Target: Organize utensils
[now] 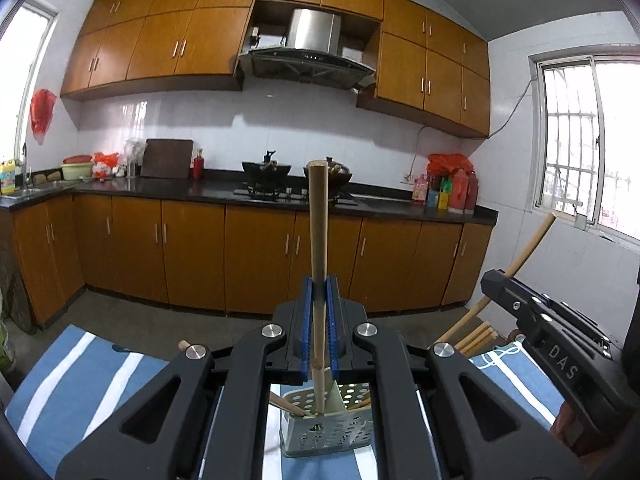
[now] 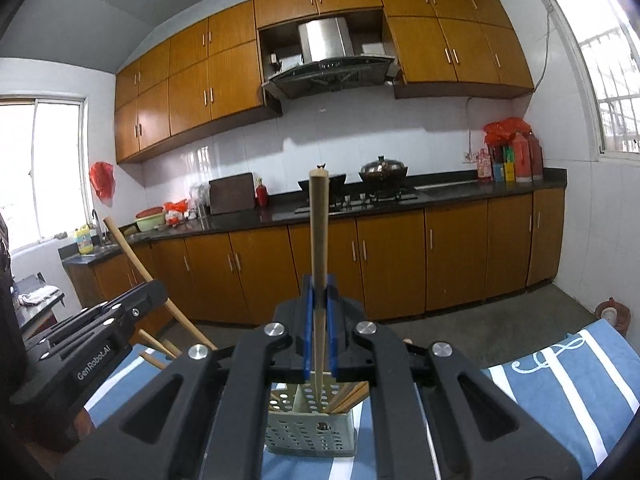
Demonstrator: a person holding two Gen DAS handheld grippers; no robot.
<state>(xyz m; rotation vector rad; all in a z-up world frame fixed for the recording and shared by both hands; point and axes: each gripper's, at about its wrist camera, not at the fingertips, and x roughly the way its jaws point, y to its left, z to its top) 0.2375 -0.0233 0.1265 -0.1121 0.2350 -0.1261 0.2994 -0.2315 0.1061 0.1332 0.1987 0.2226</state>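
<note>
- Left wrist view: left tool (image 1: 319,320) pinches 1 chopstick (image 1: 319,248) upright, its tip inside the perforated holder (image 1: 326,428) on the striped cloth (image 1: 92,376); lower straight, then release.
- Right wrist view: right tool (image 2: 319,320) pinches 1 chopstick (image 2: 319,240) above the holder (image 2: 310,432); keep it vertical, clear of the divider.

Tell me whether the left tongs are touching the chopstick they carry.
Touching. The left wrist view shows the left tongs with both blue pads pressed against the upright chopstick, no gap either side, its lower end over the utensil holder.
</note>
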